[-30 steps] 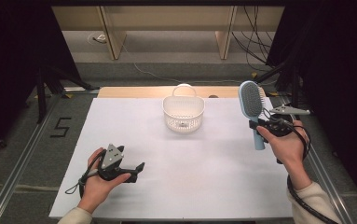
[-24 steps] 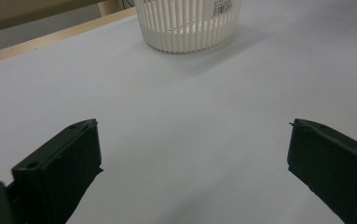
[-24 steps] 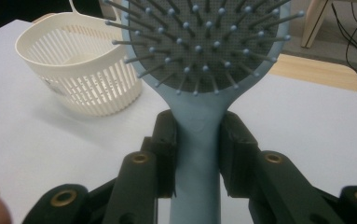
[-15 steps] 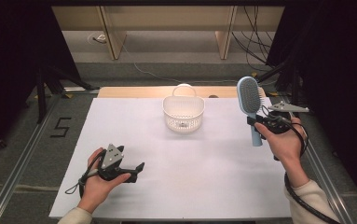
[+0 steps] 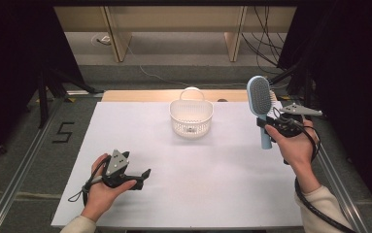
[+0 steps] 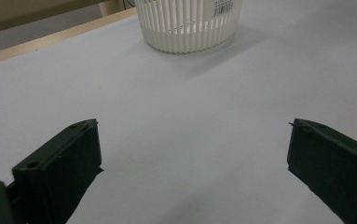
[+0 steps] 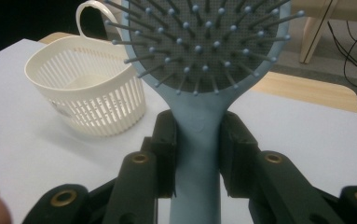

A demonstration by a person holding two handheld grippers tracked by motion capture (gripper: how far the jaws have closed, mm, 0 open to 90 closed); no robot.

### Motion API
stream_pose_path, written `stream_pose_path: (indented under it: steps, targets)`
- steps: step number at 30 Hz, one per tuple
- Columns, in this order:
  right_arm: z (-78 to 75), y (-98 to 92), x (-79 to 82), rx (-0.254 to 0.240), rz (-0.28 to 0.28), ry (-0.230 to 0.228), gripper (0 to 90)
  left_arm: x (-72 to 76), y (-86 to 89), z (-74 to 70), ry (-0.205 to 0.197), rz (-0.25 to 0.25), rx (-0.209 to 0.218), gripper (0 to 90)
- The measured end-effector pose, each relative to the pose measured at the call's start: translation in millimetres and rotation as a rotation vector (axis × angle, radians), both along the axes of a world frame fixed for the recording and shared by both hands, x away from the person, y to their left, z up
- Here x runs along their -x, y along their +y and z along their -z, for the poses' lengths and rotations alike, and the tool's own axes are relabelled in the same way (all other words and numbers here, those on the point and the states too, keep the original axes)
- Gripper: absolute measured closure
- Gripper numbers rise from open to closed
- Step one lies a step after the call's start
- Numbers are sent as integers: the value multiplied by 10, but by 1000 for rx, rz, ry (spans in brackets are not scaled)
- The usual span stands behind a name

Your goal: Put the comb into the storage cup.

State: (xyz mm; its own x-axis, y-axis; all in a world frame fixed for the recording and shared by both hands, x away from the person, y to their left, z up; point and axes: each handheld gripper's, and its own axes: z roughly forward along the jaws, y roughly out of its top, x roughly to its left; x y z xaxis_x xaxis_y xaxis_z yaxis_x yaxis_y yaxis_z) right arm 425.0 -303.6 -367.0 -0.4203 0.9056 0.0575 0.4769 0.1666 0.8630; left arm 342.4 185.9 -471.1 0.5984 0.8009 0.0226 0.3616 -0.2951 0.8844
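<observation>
Two hand-held grippers work over the white counter (image 5: pixel 222 184). At the right edge, the right hand-held gripper (image 5: pixel 267 127) pinches the handle of a blue hairbrush (image 5: pixel 260 104), held upright above the counter with its bristles facing the camera. Near the front left, the left hand-held gripper (image 5: pixel 142 177) rests low, jaws spread wide and holding nothing. Between them, farther back, stands a white slatted basket (image 5: pixel 191 116).

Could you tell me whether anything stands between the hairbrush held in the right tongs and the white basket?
Nothing visible does. The hairbrush is clamped by its handle in the right tongs, and bare table separates it from the basket.
</observation>
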Motion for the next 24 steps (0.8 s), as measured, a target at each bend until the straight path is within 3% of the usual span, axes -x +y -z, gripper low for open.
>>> stream_pose_path:
  steps: [24]
  targets:
    - [-60,99,-26,-12,-16,-37,708,-1,1,0,-1,-1,0,24]
